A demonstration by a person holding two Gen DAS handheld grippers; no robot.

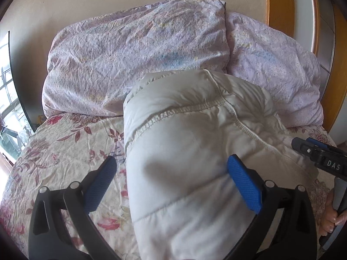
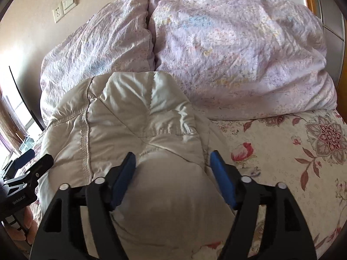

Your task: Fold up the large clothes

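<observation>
Bed: covered by a cream sheet with red and maroon flowers.
At 12 o'clock: two lilac pillows side by side, touching.
Centre: white puffy jacket on the sheet, its far end against the pillows.

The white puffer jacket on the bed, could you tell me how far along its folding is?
The white puffer jacket already lies as a compact bundle on the floral bedsheet. The left gripper and right gripper straddle it, jaws open, gripping nothing. Probably only tidying remains.
</observation>
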